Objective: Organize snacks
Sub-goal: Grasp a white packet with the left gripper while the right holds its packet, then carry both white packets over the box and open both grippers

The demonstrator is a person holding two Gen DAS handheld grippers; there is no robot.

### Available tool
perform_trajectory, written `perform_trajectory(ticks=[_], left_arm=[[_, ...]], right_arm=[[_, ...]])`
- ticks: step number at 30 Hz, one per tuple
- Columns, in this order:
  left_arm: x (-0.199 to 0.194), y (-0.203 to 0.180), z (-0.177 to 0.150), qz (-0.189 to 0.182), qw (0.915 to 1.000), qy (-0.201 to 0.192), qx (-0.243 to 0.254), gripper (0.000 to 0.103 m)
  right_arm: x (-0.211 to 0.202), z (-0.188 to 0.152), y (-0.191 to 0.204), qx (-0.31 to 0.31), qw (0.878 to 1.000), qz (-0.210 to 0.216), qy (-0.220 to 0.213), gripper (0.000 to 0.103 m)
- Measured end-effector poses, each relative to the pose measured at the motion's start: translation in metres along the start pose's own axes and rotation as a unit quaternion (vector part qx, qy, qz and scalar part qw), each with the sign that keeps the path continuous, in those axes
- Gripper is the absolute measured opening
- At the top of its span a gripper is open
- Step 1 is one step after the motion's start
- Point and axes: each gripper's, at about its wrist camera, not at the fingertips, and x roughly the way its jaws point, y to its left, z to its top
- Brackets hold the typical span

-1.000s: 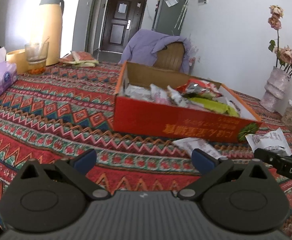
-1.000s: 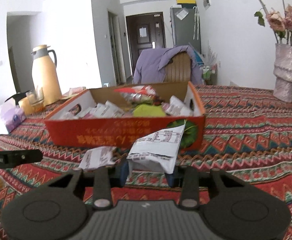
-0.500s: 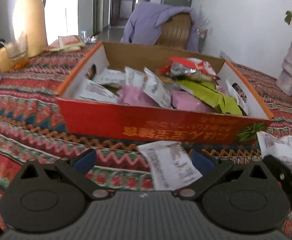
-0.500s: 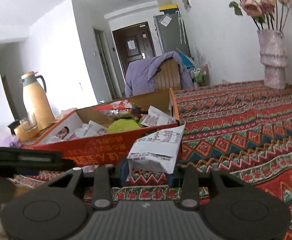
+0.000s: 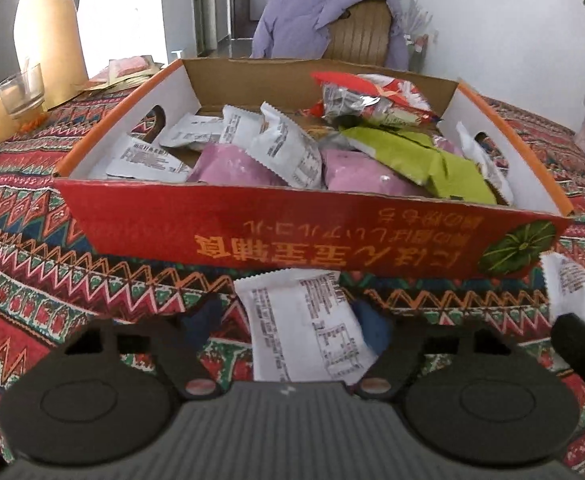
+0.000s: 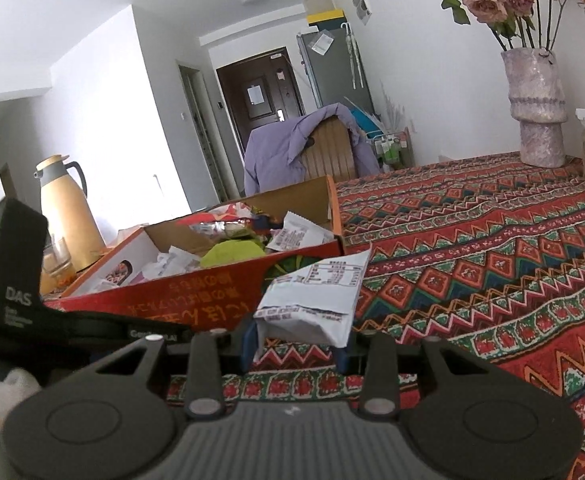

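- Low in the left wrist view, the left gripper (image 5: pixel 296 326) is closing around a white packet (image 5: pixel 306 330) flat on the tablecloth (image 5: pixel 52 280); its blurred blue pads (image 5: pixel 372 326) flank the packet, contact unclear.
- Just above, the red box (image 5: pixel 292 236) of snacks spans mid-frame, its near wall close to the packet.
- At the right edge, a second packet (image 5: pixel 580 292) is cut off.
- Low centre of the right wrist view, the right gripper (image 6: pixel 298 344) is clenched on that second packet (image 6: pixel 316 300), held up before the box (image 6: pixel 172 292) corner.
- Right of it, cloth lies bare up to a vase (image 6: pixel 536 112).
- Left gripper's black body (image 6: pixel 16 280) hides the lower left.
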Motion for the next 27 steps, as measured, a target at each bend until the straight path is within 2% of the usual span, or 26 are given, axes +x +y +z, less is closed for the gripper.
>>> perform_trajectory(ticks=[1, 4, 9, 16, 23, 27], left_arm=[[-0.002, 0.001, 0.000, -0.005, 1.0000, 0.000, 0.001, 0.053], [-0.006, 0.005, -0.001, -0.018, 0.9998, -0.001, -0.004, 0.046], [-0.013, 0.010, -0.005, -0.026, 0.9996, -0.008, -0.003, 0.045], [-0.038, 0.019, -0.014, -0.054, 0.9977, -0.038, 0.010, 0.045], [-0.083, 0.035, -0.014, -0.103, 0.9891, -0.099, 0.036, 0.045], [-0.106, 0.043, -0.004, -0.113, 0.9833, -0.138, 0.037, 0.045]], right_arm=[[0.000, 0.000, 0.000, 0.000, 1.000, 0.000, 0.000, 0.036], [-0.001, 0.000, 0.000, 0.000, 1.000, 0.002, -0.002, 0.037], [-0.001, -0.002, 0.002, -0.006, 1.000, 0.001, -0.002, 0.037], [-0.003, -0.003, 0.008, -0.020, 1.000, 0.004, -0.008, 0.037], [-0.021, 0.007, 0.027, -0.049, 0.998, 0.023, -0.036, 0.037], [-0.033, 0.016, 0.040, -0.063, 0.996, 0.030, -0.055, 0.037]])
